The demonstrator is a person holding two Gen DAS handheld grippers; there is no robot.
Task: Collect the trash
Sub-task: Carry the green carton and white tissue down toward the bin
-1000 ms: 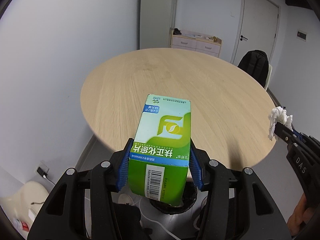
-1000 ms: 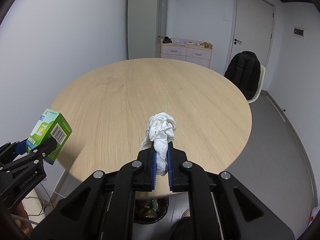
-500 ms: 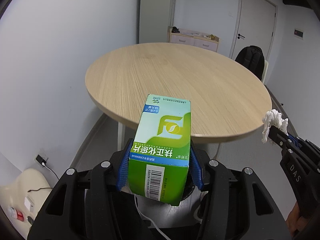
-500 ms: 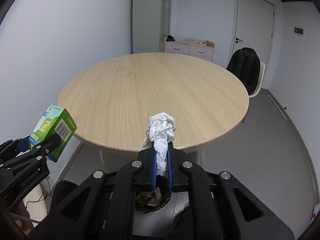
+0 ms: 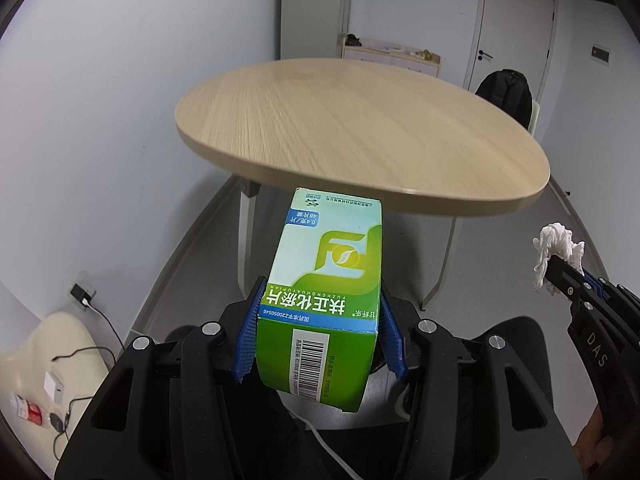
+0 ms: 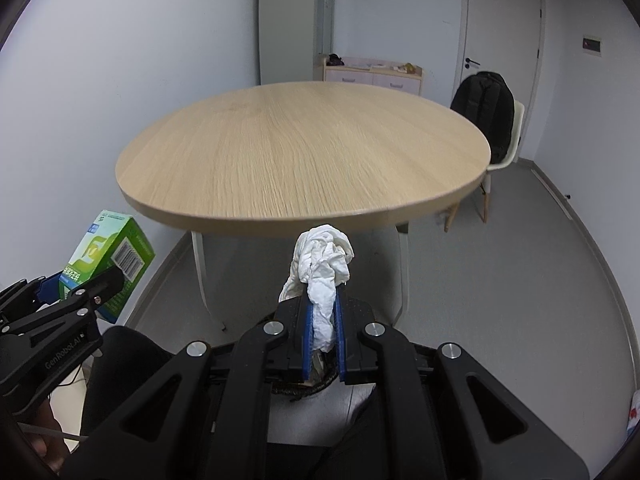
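Note:
My left gripper [image 5: 320,320] is shut on a green and white carton [image 5: 328,280] with a barcode, which its blue pads clamp from both sides. The same carton [image 6: 110,260] shows at the left of the right wrist view. My right gripper [image 6: 322,328] is shut on a crumpled white tissue [image 6: 322,264] that sticks up from between its pads. That tissue [image 5: 556,248] also appears at the right edge of the left wrist view. Both grippers hang in front of and below the round table's near edge, over the floor. A dark round bin rim [image 6: 300,390] peeks out just under the right gripper.
The round wooden table [image 6: 304,152] on white legs stands ahead. A chair with a black backpack [image 6: 486,108] sits at its far right, a pale dresser [image 6: 372,74] and a white door [image 6: 500,28] behind. A cream object with cables [image 5: 52,360] lies on the floor at left.
Both grippers have pulled back from over the table and sunk below its edge, each keeping its load. The table legs and grey floor have come into view.

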